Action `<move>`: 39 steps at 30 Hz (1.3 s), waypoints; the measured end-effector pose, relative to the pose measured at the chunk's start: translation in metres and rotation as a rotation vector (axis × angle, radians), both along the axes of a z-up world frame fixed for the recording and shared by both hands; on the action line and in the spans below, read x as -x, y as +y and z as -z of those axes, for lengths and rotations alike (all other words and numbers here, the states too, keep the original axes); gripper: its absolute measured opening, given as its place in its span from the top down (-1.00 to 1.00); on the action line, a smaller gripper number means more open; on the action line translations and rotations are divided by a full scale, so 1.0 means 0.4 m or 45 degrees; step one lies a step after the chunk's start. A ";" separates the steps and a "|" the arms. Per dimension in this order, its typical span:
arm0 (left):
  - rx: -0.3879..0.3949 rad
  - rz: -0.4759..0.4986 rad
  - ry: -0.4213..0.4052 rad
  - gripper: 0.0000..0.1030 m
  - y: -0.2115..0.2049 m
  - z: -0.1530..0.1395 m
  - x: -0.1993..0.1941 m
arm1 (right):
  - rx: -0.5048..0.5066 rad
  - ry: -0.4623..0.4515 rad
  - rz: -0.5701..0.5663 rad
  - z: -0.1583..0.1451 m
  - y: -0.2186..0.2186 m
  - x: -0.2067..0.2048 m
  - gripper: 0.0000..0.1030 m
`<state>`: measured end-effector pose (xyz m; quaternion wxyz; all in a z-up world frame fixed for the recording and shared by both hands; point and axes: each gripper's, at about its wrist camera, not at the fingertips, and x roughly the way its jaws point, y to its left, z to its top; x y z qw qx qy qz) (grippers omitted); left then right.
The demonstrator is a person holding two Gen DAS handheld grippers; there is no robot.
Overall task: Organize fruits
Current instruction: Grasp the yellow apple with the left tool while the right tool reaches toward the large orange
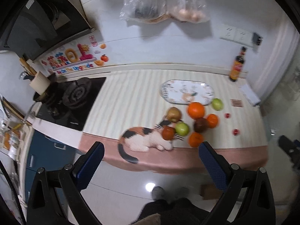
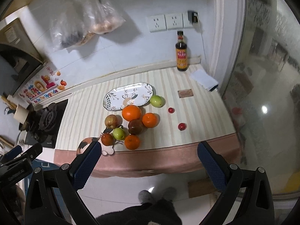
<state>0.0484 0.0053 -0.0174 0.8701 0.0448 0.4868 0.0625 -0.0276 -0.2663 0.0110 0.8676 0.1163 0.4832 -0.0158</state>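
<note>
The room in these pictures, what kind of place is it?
Most likely a home kitchen. A gas stove is set into the counter, a dark sauce bottle stands by the tiled wall under wall sockets, and fruit lies by an oval plate on a striped cloth.

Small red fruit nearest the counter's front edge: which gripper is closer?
Right. The small red fruit lies ahead of the right gripper, between its open fingers; for the left gripper it sits off to the right, outside its fingers. Neither touches it.
</note>
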 end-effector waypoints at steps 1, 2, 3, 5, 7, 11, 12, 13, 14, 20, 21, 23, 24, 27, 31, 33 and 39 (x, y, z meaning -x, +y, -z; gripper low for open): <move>-0.027 -0.013 0.008 -1.00 0.006 0.020 -0.018 | -0.014 0.007 0.002 0.020 -0.011 -0.019 -1.00; -0.053 -0.026 0.022 -1.00 0.014 0.042 -0.041 | -0.033 0.010 -0.001 0.045 -0.015 -0.045 -1.00; -0.068 -0.039 0.046 -1.00 0.023 0.068 -0.071 | -0.043 0.015 -0.007 0.067 -0.023 -0.068 -1.00; -0.071 -0.063 0.085 -1.00 0.045 0.112 -0.117 | -0.068 0.047 -0.021 0.118 -0.029 -0.129 -1.00; -0.079 -0.075 0.125 -1.00 0.061 0.151 -0.167 | -0.082 0.088 -0.046 0.173 -0.017 -0.197 -1.00; -0.025 -0.075 0.263 -1.00 0.087 0.259 -0.289 | -0.130 0.183 -0.081 0.275 0.022 -0.334 -1.00; 0.016 -0.074 0.313 -1.00 0.096 0.293 -0.329 | -0.141 0.194 -0.082 0.295 0.030 -0.357 -1.00; 0.050 -0.066 0.349 -1.00 0.102 0.320 -0.357 | -0.149 0.201 -0.078 0.321 0.039 -0.388 -1.00; 0.092 -0.059 0.394 -1.00 0.107 0.353 -0.395 | -0.149 0.211 -0.072 0.344 0.044 -0.413 -1.00; 0.380 -0.024 0.660 -0.82 0.120 0.555 -0.588 | -0.252 0.310 0.008 0.487 0.073 -0.557 -1.00; 0.438 -0.013 0.705 -0.78 0.117 0.590 -0.614 | -0.264 0.327 0.025 0.512 0.075 -0.580 -1.00; 0.483 0.009 0.770 -0.69 0.104 0.646 -0.650 | -0.292 0.365 0.069 0.558 0.070 -0.613 -0.98; 0.498 0.028 0.801 -0.66 0.094 0.675 -0.664 | -0.329 0.382 0.092 0.581 0.067 -0.629 -0.98; 0.530 0.081 0.875 -0.55 0.068 0.731 -0.689 | -0.450 0.424 0.165 0.643 0.058 -0.670 -0.97; 0.587 0.140 0.918 -0.36 0.040 0.767 -0.697 | -0.533 0.487 0.192 0.698 0.071 -0.720 -0.96; 0.647 0.147 0.908 -0.17 0.035 0.764 -0.694 | -0.553 0.521 0.175 0.721 0.088 -0.746 -0.97; 0.519 0.171 0.835 -0.15 0.046 0.737 -0.679 | -0.529 0.633 0.069 0.779 0.143 -0.795 -0.96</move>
